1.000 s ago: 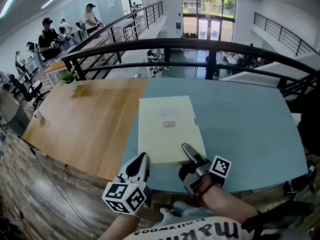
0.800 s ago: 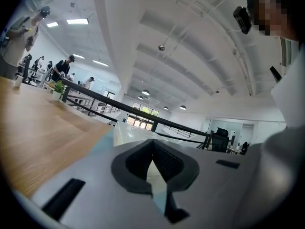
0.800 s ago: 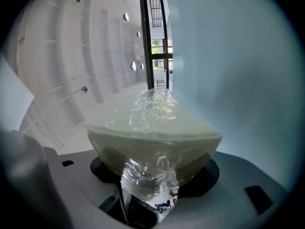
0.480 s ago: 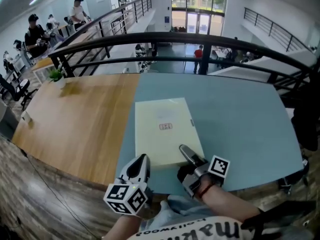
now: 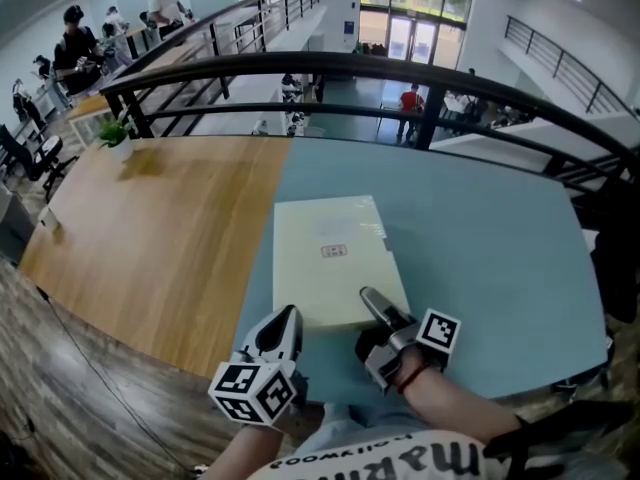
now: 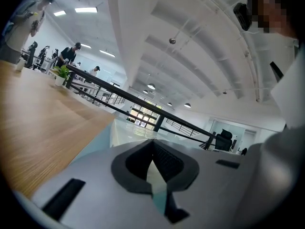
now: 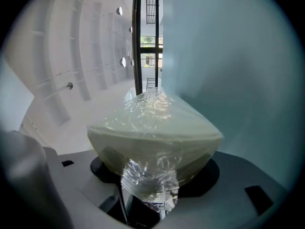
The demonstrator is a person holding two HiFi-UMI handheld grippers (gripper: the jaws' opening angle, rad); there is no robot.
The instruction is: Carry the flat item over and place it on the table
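Observation:
The flat item (image 5: pixel 335 258) is a pale yellow pack in clear plastic wrap, lying on the blue-green table (image 5: pixel 480 248). My right gripper (image 5: pixel 374 302) holds its near right edge, jaws shut on it. In the right gripper view the wrapped pack (image 7: pixel 155 132) fills the space between the jaws of the right gripper (image 7: pixel 153 171), with crinkled film bunched at the grip. My left gripper (image 5: pixel 283 325) hovers just off the pack's near left corner, apart from it. Its jaws (image 6: pixel 153 144) meet at the tips with nothing held.
A wooden tabletop (image 5: pixel 150 228) joins the blue-green one on the left, with a small plant (image 5: pixel 115 133) at its far corner. A black railing (image 5: pixel 400 73) runs along the far edge. People stand at desks at the far left (image 5: pixel 75 48).
The head view has shifted slightly. The pack and both grippers keep their places relative to the table.

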